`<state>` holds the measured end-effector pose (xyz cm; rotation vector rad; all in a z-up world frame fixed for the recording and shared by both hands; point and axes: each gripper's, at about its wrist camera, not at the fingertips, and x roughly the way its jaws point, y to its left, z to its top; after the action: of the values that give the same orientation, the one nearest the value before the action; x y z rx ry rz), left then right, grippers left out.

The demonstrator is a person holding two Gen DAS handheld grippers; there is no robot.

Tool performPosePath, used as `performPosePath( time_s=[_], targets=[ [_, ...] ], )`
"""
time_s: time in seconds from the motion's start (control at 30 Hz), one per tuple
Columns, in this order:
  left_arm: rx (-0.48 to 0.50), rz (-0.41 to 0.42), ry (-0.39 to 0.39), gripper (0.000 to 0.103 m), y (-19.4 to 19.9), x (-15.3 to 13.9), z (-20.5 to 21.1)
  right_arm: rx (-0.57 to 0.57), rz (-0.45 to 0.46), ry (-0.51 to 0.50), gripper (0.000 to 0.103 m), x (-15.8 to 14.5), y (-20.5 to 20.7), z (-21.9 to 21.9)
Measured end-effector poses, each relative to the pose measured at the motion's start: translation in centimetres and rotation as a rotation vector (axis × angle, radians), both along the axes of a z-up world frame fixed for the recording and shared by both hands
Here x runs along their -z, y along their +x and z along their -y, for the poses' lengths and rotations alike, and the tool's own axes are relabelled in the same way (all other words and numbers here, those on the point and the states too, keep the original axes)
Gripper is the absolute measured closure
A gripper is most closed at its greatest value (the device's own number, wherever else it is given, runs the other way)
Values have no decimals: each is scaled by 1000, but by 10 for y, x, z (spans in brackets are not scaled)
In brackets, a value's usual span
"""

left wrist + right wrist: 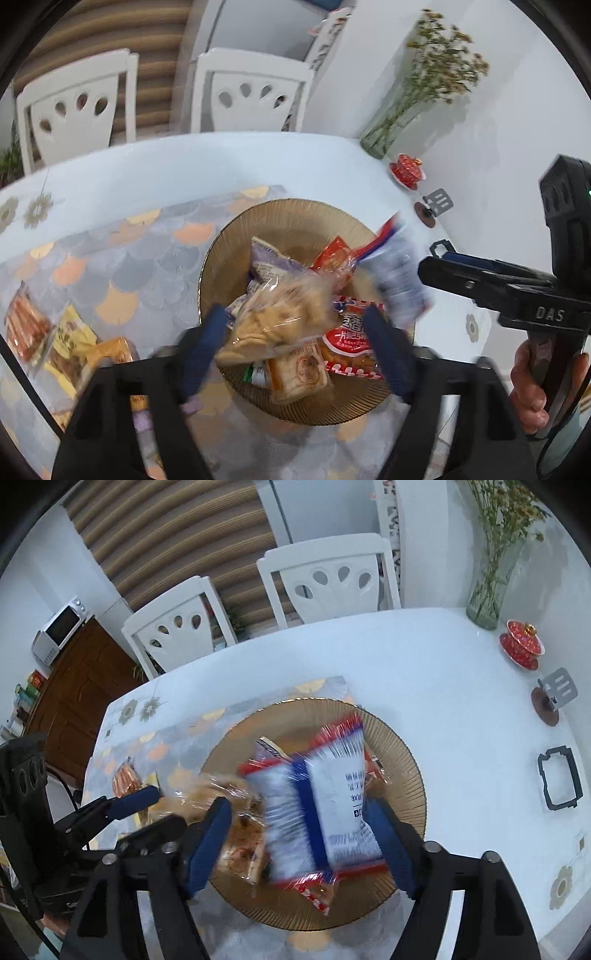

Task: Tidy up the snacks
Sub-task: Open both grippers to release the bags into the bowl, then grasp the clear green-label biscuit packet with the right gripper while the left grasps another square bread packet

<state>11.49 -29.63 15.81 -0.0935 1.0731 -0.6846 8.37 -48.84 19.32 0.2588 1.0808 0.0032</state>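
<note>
White desk holds your brown plate of snacks. Your right gripper stands open around the blue-and-white packet, long side pointing away. Your left gripper stands open around the clear cookie bag. More snacks wait left, nearest your left hand.

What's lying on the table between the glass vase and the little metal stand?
A red lidded teacup on its saucer sits between the glass vase and the metal stand, along the table edge. The right wrist view shows it best.
</note>
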Motion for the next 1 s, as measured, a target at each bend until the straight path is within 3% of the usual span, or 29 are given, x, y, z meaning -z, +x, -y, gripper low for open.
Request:
performPosePath(
  time_s=[0.23,0.43,0.77,1.0],
  targets=[
    [-55,-50,23,25,-10,13,-31,-14,-41,21,28,15,-11,7],
    [-132,-100,42,25,-28,24,-77,-57,-79,48,28,27,-25,-13],
    [-330,-113,69,25,-48,23,-192,-180,-89,85,28,29,-33,-81],
    [-364,-146,102,25,-53,41,-234,-298,-120,105,28,40,-38,-150]
  ],
)
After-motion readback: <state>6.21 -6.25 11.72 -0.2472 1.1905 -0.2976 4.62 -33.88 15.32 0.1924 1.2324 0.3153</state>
